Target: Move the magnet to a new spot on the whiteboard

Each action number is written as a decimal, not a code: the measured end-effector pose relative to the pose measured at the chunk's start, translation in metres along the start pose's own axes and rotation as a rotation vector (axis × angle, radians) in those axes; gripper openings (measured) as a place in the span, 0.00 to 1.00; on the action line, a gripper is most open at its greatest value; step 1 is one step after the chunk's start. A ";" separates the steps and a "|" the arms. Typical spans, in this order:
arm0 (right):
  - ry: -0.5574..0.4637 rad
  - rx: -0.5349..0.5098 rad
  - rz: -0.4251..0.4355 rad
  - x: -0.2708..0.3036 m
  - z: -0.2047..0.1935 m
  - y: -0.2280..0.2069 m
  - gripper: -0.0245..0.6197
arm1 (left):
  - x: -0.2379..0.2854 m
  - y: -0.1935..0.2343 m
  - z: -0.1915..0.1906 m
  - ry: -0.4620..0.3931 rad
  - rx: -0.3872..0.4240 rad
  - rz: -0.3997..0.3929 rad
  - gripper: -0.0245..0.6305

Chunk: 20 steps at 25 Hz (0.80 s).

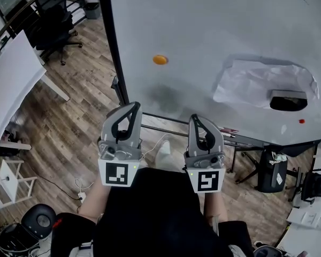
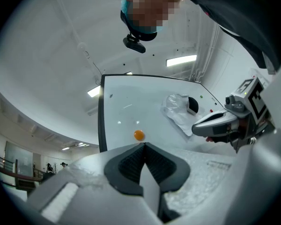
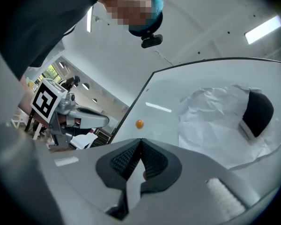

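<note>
Two grippers, the left gripper (image 1: 132, 106) and the right gripper (image 1: 193, 116), are seen in the head view below the whiteboard (image 1: 214, 25). The orange magnet (image 1: 160, 59) is stuck near the whiteboard's left edge. In the left gripper view, then the right gripper view, jaws are seen squeezed together, empty. Unless they are opened first, the magnet could be knocked off.

- Bright, even indoor light; ceiling strips (image 2: 181, 60) overhead.
- Soft glare streaks on whiteboard (image 3: 168, 97).
- Gripper views fisheye: straight lines bowed, corners black.
</note>
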State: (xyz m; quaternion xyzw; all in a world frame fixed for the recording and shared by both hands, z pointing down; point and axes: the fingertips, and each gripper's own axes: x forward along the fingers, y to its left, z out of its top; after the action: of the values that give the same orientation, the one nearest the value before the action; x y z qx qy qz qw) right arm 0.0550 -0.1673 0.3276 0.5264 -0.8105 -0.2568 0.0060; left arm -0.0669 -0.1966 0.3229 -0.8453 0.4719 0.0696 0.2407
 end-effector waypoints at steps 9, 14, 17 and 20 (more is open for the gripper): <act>-0.048 0.008 0.057 0.011 0.017 -0.001 0.04 | -0.006 -0.004 -0.003 0.021 0.001 0.003 0.04; -0.062 0.000 0.067 0.014 0.021 -0.002 0.04 | -0.007 -0.008 -0.003 0.022 -0.002 0.005 0.04; -0.075 -0.004 0.070 0.015 0.024 -0.002 0.04 | -0.009 -0.010 -0.004 0.027 0.004 0.004 0.04; -0.076 -0.002 0.071 0.015 0.025 -0.002 0.04 | -0.010 -0.011 -0.002 0.019 0.002 0.011 0.04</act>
State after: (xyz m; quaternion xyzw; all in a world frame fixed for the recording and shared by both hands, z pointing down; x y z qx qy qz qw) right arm 0.0432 -0.1706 0.3013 0.4871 -0.8281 -0.2771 -0.0153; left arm -0.0633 -0.1854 0.3318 -0.8432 0.4786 0.0626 0.2367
